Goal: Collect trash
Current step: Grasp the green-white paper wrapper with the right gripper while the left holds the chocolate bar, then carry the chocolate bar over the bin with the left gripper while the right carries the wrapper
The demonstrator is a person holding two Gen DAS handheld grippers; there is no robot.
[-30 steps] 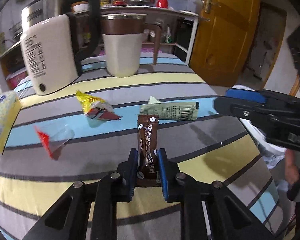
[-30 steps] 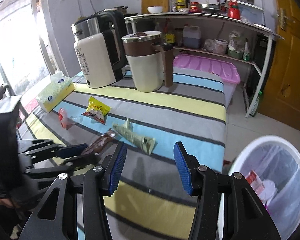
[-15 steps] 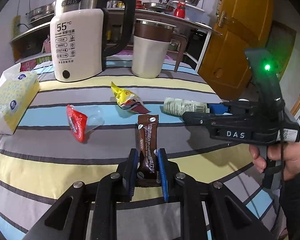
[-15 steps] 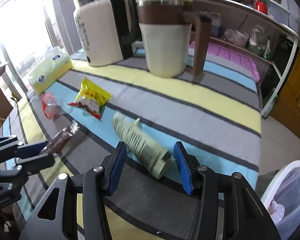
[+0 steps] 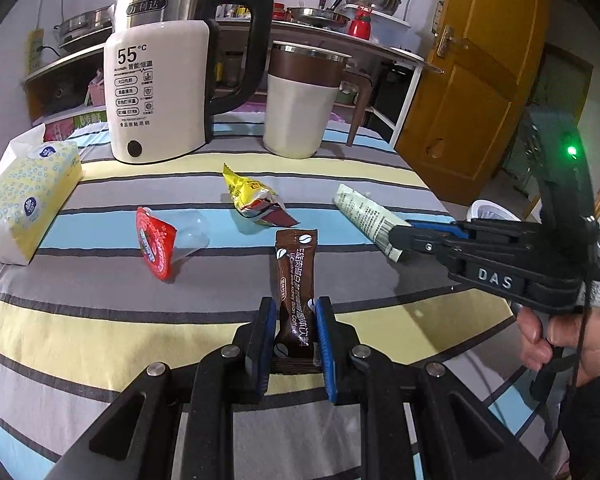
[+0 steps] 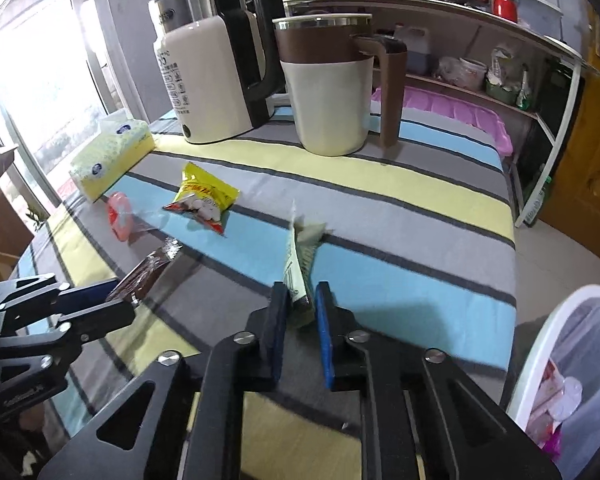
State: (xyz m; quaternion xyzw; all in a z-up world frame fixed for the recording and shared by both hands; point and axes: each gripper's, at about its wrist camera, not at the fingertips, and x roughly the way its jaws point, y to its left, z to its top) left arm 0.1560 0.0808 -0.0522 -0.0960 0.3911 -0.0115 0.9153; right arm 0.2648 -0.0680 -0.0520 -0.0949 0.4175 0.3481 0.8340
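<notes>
My left gripper (image 5: 294, 312) is shut on a brown coffee sachet (image 5: 295, 280) and holds it above the striped tablecloth; it shows at the left of the right wrist view (image 6: 140, 280). My right gripper (image 6: 302, 300) is shut on a pale green wrapper (image 6: 298, 268), which also shows in the left wrist view (image 5: 366, 216). A yellow snack bag (image 5: 252, 200) and a red-lidded clear cup (image 5: 156, 242) lie on the table. A white trash bin (image 6: 556, 364) with trash in it stands at the table's right.
A white kettle (image 5: 160, 92) and a cream-and-brown jug (image 5: 300, 104) stand at the back of the table. A yellow tissue pack (image 5: 24, 196) lies at the left edge. A yellow door (image 5: 480, 80) and kitchen shelves are behind.
My right gripper moved to the green wrapper and closed on it. My left gripper kept hold of the coffee sachet and shifted its view leftward.
</notes>
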